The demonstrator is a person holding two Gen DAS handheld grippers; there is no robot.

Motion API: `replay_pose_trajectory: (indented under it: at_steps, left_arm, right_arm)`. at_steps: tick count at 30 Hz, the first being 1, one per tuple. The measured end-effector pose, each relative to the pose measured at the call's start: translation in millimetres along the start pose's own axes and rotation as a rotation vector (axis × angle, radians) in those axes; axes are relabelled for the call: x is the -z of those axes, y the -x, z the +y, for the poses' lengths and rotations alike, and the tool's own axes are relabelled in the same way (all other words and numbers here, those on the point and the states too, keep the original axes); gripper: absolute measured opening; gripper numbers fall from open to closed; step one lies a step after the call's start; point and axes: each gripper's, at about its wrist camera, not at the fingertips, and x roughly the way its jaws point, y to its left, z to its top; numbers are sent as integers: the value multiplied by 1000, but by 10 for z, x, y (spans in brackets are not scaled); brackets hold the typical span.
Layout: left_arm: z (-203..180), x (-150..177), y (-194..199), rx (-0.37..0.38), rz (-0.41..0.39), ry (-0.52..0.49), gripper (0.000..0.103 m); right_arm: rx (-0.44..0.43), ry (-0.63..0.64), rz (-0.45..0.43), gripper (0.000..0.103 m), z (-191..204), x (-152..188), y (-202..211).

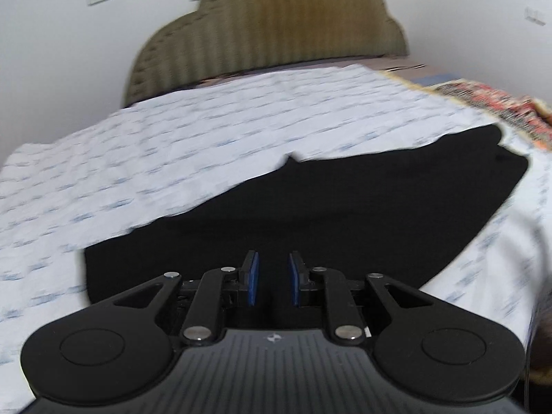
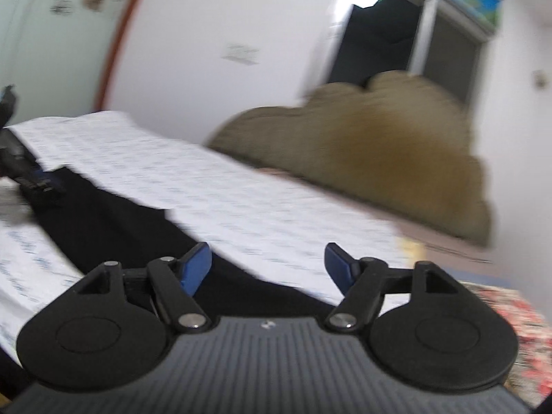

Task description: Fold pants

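The black pants (image 1: 310, 214) lie flat on a white patterned sheet (image 1: 172, 145) on the bed. My left gripper (image 1: 274, 276) hovers over the near left end of the pants, its blue pads a small gap apart with nothing between them. My right gripper (image 2: 267, 265) is wide open and empty above the other end of the pants (image 2: 114, 220). The left gripper also shows at the far left of the right wrist view (image 2: 34, 183), at the pants' end. Both views are blurred by motion.
A padded olive headboard (image 1: 269, 34) stands at the far end of the bed against a white wall. A red patterned blanket (image 1: 500, 107) lies along the right side of the bed. A dark doorway (image 2: 372, 41) is behind the headboard.
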Motion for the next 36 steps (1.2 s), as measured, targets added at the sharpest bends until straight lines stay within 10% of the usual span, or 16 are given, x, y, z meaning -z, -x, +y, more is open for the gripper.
replay_pose_trajectory:
  at_steps: [4,9,18,25,33,36]
  left_arm:
    - [-429,-203,-240,112,20,72,19]
    - [-1040,-357,-612,88,15,76,19]
    - [-1381,-284,-1127,51,114,96,19]
    - [-1407,-276,-1148,40,116,70,20]
    - [-1462,-296,-1164,33,113,40,21]
    - [-1515,-358,-1147,54,110,21,21]
  right_arm:
    - [102,-105,20,101,-381,221,91]
    - [82,-567,176,103,-818,872,-487]
    - [-273,-1160,190,96,-1018,1744,-1492]
    - [-401,-1274,309,95,-701,1901,-1936]
    - [-314,-1271,328,14,-636,1891,-2110]
    - [-271,-1265,294,8,-636,1853,-2019]
